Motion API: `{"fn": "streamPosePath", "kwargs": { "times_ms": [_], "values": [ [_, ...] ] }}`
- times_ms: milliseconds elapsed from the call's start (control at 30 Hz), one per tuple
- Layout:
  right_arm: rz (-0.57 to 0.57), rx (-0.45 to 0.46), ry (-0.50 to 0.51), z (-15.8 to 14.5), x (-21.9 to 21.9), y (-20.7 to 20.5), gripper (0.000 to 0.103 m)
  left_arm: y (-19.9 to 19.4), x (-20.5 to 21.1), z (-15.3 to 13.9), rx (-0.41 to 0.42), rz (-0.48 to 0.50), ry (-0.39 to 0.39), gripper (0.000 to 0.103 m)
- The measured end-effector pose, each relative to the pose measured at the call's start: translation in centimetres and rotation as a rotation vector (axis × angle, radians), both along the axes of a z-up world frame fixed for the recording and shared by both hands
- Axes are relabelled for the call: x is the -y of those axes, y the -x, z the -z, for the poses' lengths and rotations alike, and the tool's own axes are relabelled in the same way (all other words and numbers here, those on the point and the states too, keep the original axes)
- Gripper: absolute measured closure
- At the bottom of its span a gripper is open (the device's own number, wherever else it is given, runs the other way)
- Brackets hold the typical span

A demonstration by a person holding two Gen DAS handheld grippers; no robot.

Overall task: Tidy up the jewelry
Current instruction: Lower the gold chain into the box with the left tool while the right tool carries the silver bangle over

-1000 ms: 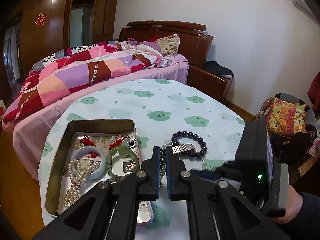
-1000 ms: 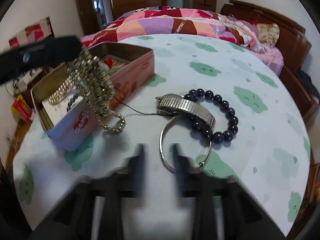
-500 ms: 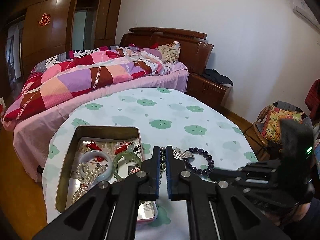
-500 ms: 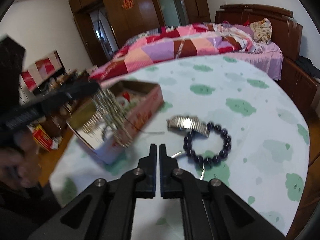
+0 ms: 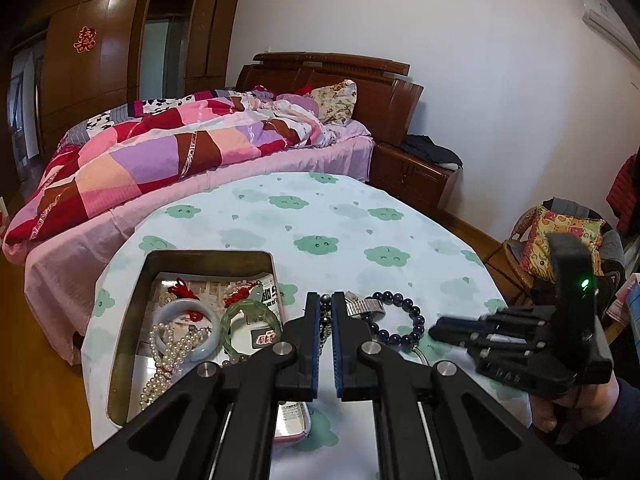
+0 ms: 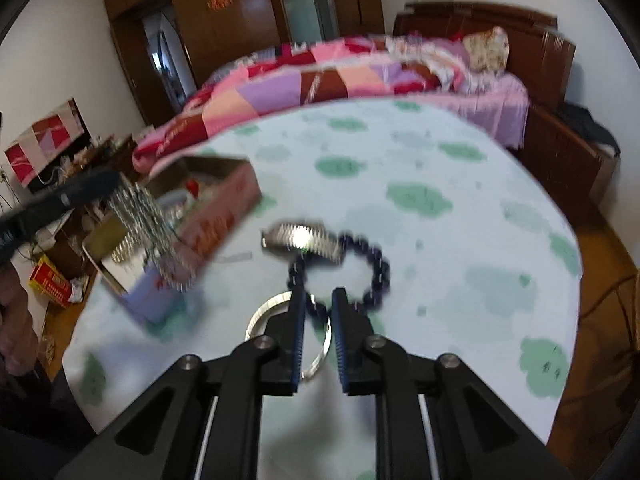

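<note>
A: What's changed w/ the right gripper?
B: Half a sec ago its jaws were together, up above the table. Now they're apart and low, over the dark bead bracelet and thin silver bangle. Looks like it's going for a pickup.
A: Left gripper?
B: Same as before: clamped on a bead necklace, strands dangling by the tin box.
A: So the necklace isn't in yet?
B: Nope, prob next.
A: Materials?
B: Box is metal, rectangular. Inside: pale bangle, green bangle, pearls, red tassels. Loose on the cloud-print cloth: round glossy beads, ribbed stretchy metal watch band.
</note>
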State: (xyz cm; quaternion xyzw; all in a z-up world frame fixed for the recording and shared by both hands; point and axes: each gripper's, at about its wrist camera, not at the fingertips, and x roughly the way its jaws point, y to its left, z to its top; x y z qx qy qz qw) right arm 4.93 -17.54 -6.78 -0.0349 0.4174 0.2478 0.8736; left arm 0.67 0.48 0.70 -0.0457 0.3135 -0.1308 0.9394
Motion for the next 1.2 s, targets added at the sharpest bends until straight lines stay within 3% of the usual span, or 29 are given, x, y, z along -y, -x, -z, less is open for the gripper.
{"fn": "streamPosePath", "kwargs": {
  "times_ms": [33,100,133,167,200,267,333,400,633,667,700,767,967,1033,1100,1200],
  "values": [
    [-0.012,-0.02,0.022,0.5,-0.3,0.1,0.08,0.0,0.1,0.0,-0.001,0.004,0.0,0.099],
    [-0.026,-0.028,0.084,1.5,-1.2,0.5,0.05,0.0,0.4,0.1,-0.001,0.01,-0.002,0.099],
    [-0.032,-0.026,0.106,1.8,-1.5,0.6,0.048,0.1,0.4,0.1,-0.002,0.012,-0.002,0.099],
    [-0.039,-0.023,0.135,2.3,-1.9,0.8,0.054,0.1,0.4,0.2,-0.002,0.013,-0.003,0.099],
    [-0.043,-0.025,0.168,2.8,-2.4,0.9,0.079,0.1,0.5,0.2,-0.003,0.015,-0.004,0.099],
    [-0.031,-0.001,0.217,3.2,-2.7,1.2,0.091,0.1,0.5,0.2,-0.003,0.016,-0.002,0.099],
    [-0.046,-0.005,0.198,3.1,-2.5,1.5,0.093,0.2,0.4,0.2,-0.001,0.017,0.0,0.099],
    [-0.053,-0.026,0.127,2.7,-2.0,1.6,0.101,0.3,0.3,0.1,0.002,0.015,0.002,0.099],
    [-0.068,-0.018,0.091,2.3,-2.5,2.1,0.096,0.3,0.1,0.0,0.002,0.007,0.006,0.099],
    [-0.068,-0.026,0.09,2.4,-2.5,2.0,0.081,0.3,0.0,0.0,0.001,0.007,0.006,0.099],
    [-0.07,-0.039,0.088,2.5,-2.6,1.9,0.045,0.3,0.0,0.1,0.001,0.008,0.006,0.099],
    [-0.068,-0.026,0.061,2.3,-2.6,2.1,0.015,0.3,0.1,0.2,-0.001,0.01,0.007,0.099],
    [-0.097,-0.019,0.124,2.8,-4.8,2.2,0.019,0.3,0.2,0.3,-0.006,0.01,0.007,0.099],
    [-0.1,-0.041,0.159,3.7,-5.4,1.9,0.026,0.3,0.1,0.4,-0.009,0.008,0.007,0.099],
    [-0.097,-0.007,0.199,3.7,-5.7,2.2,0.038,0.4,0.0,0.4,-0.01,0.006,0.009,0.099],
    [-0.117,-0.003,0.176,3.2,-5.7,2.9,0.039,0.5,-0.2,0.1,-0.003,0.004,0.012,0.099]
  ]
}}
